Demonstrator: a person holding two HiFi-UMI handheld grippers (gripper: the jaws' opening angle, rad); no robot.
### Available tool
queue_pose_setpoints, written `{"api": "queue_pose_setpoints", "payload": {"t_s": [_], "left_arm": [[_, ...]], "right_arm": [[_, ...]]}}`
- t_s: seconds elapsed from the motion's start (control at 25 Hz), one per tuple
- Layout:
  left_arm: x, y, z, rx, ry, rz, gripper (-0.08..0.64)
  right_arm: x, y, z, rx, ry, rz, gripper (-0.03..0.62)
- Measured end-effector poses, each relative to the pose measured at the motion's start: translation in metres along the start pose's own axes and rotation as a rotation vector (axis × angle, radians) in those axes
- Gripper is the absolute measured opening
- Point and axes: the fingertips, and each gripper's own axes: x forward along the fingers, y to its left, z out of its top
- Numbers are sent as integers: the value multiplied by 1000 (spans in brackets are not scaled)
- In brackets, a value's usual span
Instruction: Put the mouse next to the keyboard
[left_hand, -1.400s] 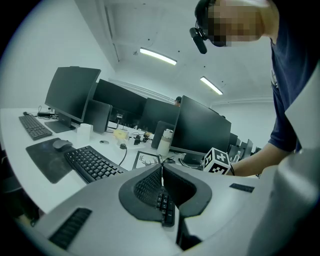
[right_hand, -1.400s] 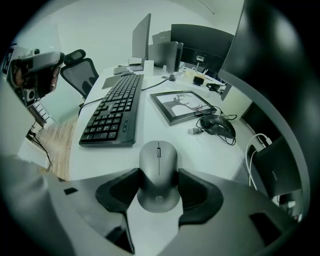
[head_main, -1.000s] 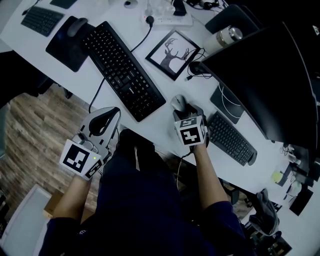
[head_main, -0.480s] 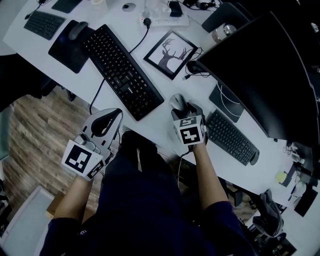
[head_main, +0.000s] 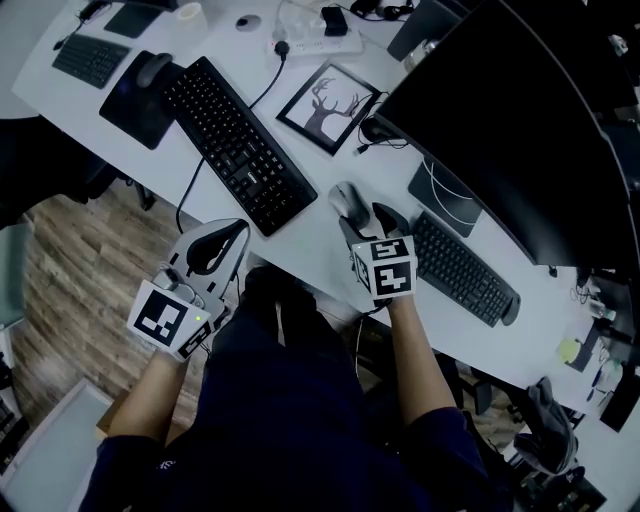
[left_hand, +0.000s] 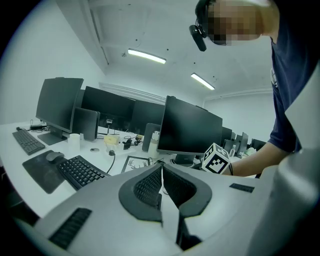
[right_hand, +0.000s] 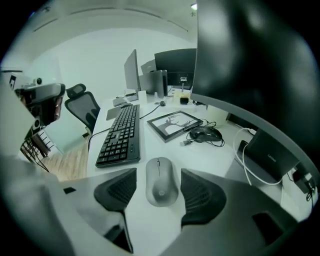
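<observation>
Mouse (right_hand: 161, 182) on desk (right_hand: 215, 156) — beside kbd (right_hand: 120, 135)

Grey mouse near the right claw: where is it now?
In the head view the grey mouse lies on the desk just right of the black keyboard's near end, between the right claw's jaws, which have just been opening and don't touch it.

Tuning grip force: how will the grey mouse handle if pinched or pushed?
The mouse looks rigid and low: likely slides on the desk, won't tip. Rounded shell may slip from a side pinch. No cable shows, so probably no drag.
</observation>
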Motion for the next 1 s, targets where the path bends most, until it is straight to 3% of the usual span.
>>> {"api": "queue_pose_setpoints", "payload": {"t_s": [1.0], "left_arm": [[-2, -76, 39, 132, -45, -14, 37]], "right_arm": [[-132, -13, 27, 135, -360, 33, 242]]}}
